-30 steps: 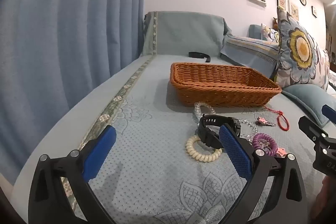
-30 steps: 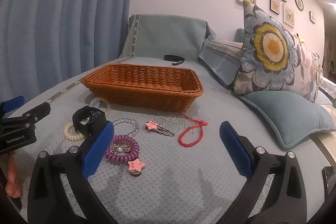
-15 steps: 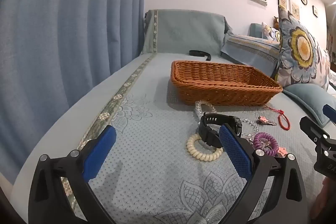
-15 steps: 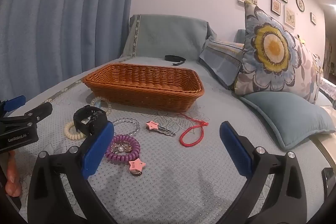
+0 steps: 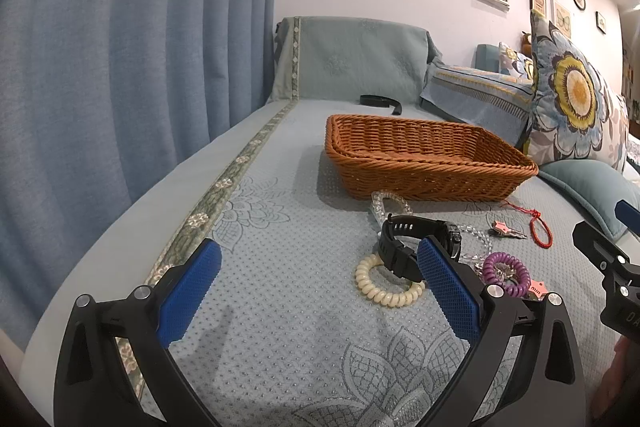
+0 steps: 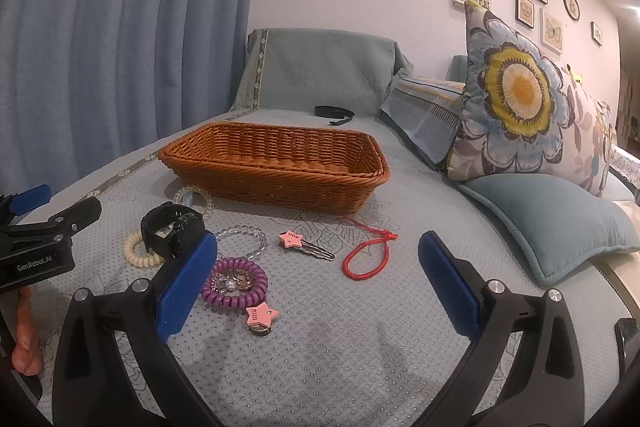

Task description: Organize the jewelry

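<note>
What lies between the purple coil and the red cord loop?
In the right wrist view, a pink star hair clip lies on the cover between the purple coil and the red cord loop, touching neither.

A blue-grey quilted sofa seat (image 6: 360,355) carries a wicker basket (image 6: 276,167). Just in front of the basket lie a clear bead bracelet (image 6: 196,197), a black watch (image 6: 172,233), a cream coil band (image 6: 140,253), a purple coil band (image 6: 236,285), a pink star clip (image 6: 304,245) and a red cord (image 6: 368,255). Behind the basket lies a black strap (image 6: 334,113); to its right, a teal cushion (image 6: 552,223).
</note>
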The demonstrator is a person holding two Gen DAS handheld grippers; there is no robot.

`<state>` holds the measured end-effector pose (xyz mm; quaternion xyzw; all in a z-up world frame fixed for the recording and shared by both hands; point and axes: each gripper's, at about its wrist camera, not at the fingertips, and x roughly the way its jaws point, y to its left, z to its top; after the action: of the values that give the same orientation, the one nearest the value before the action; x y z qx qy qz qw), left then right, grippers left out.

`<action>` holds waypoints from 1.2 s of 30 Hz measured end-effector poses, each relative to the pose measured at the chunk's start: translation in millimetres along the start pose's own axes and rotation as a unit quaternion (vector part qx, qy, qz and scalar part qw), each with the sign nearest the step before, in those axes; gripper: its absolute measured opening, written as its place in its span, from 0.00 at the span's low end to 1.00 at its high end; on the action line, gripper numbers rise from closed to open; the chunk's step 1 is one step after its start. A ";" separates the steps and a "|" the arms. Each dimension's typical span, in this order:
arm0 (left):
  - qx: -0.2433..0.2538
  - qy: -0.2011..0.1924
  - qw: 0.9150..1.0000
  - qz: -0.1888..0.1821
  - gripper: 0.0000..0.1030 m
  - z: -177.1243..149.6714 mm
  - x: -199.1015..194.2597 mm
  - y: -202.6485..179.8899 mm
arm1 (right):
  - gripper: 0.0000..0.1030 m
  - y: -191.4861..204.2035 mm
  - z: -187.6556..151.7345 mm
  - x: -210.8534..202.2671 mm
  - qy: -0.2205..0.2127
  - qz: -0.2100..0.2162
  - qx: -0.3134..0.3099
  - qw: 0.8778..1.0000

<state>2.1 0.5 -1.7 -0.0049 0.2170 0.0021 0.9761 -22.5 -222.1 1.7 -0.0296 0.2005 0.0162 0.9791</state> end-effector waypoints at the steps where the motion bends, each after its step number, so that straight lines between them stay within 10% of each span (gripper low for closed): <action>1: 0.000 0.000 1.000 0.000 0.93 0.0 0.0 0.0 | 0.94 -0.1 0.2 -0.2 0.000 0.000 0.000 1.000; 36: -0.004 0.005 1.000 0.000 0.93 0.6 0.7 0.9 | 0.92 2.4 -0.7 5.5 0.009 0.005 0.002 1.000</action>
<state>3.0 1.3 -1.5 -0.0088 0.2217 0.0026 0.9751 -17.8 -219.6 -1.3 -0.0262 0.2097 0.0208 0.9772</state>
